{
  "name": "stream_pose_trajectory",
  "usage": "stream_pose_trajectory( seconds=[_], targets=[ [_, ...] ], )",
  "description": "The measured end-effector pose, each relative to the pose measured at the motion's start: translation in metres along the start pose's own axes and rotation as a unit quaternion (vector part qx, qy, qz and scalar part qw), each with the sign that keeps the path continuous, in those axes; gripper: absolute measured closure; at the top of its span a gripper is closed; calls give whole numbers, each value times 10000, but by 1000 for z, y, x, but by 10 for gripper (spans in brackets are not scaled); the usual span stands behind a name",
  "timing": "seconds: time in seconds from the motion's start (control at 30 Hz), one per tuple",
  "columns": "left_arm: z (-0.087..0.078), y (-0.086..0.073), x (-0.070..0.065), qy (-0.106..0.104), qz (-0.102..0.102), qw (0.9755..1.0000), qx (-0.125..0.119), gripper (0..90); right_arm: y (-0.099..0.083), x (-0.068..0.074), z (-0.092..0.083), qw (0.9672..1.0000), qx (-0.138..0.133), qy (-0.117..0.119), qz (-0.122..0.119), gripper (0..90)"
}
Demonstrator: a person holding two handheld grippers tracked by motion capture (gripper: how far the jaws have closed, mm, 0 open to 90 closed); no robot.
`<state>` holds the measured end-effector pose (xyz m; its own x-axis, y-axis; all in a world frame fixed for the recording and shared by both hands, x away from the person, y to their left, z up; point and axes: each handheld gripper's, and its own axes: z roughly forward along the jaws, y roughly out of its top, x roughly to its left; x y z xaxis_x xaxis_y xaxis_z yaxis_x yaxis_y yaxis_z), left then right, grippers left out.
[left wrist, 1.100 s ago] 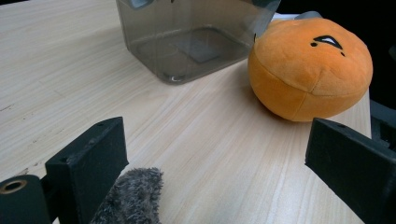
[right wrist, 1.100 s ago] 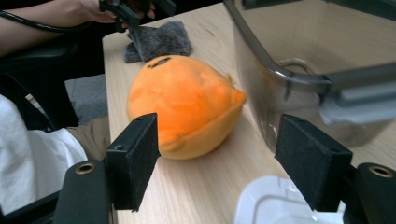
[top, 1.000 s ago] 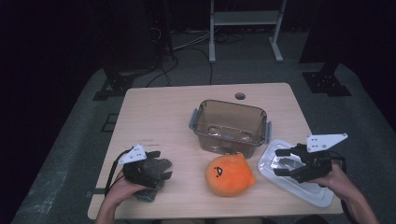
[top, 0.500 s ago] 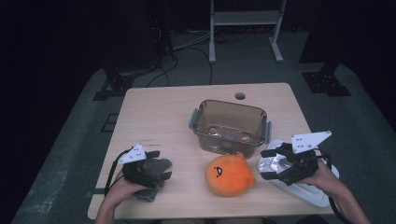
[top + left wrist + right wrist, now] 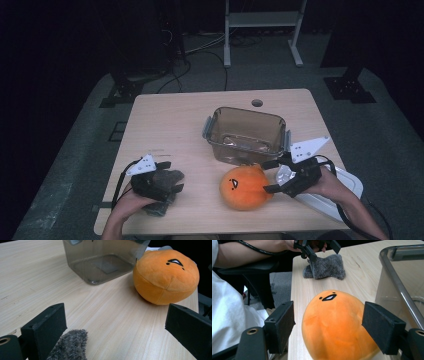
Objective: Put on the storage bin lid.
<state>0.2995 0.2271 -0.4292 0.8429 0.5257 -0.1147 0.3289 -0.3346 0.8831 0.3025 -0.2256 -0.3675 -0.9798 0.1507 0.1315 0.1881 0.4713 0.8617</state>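
Note:
An orange plush ball with a small face (image 5: 244,187) lies near the table's front edge. My right gripper (image 5: 270,176) reaches it from the right, open, one jaw on each side of the plush's right end. In the right gripper view the plush (image 5: 337,325) sits between the pads of the right gripper (image 5: 328,322), the left pad clearly off it. My left gripper (image 5: 165,181) rests open at the front left over a grey furry toy (image 5: 161,204). That grey toy (image 5: 71,346) lies by the left jaw of the left gripper (image 5: 117,325).
A clear plastic box (image 5: 246,134) with grey side clips stands open at the table's middle, just behind the plush. Its white lid (image 5: 345,186) lies at the front right under my right hand. The table (image 5: 170,125) has a small hole (image 5: 257,103) near its back edge.
My right gripper has moved left from above the lid to the orange plush, and its jaws now flank it. The left gripper and grey toy have stayed put.

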Motion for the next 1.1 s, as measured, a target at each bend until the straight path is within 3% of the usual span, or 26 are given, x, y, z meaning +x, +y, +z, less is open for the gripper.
stream_pose_trajectory(
  seconds=[0.63,0.93,1.1],
  targets=[
    [-1,0,0,-17,-25,10000,-37,26,5,-13,43,9991,348,97,-206,251],
    [-3,0,1,6,-23,10000,-58,24,4,-18,57,9982,507,117,-308,308],
    [-1,0,1,-9,-27,10000,-45,24,4,-20,60,9984,442,84,-343,360]
  ],
)
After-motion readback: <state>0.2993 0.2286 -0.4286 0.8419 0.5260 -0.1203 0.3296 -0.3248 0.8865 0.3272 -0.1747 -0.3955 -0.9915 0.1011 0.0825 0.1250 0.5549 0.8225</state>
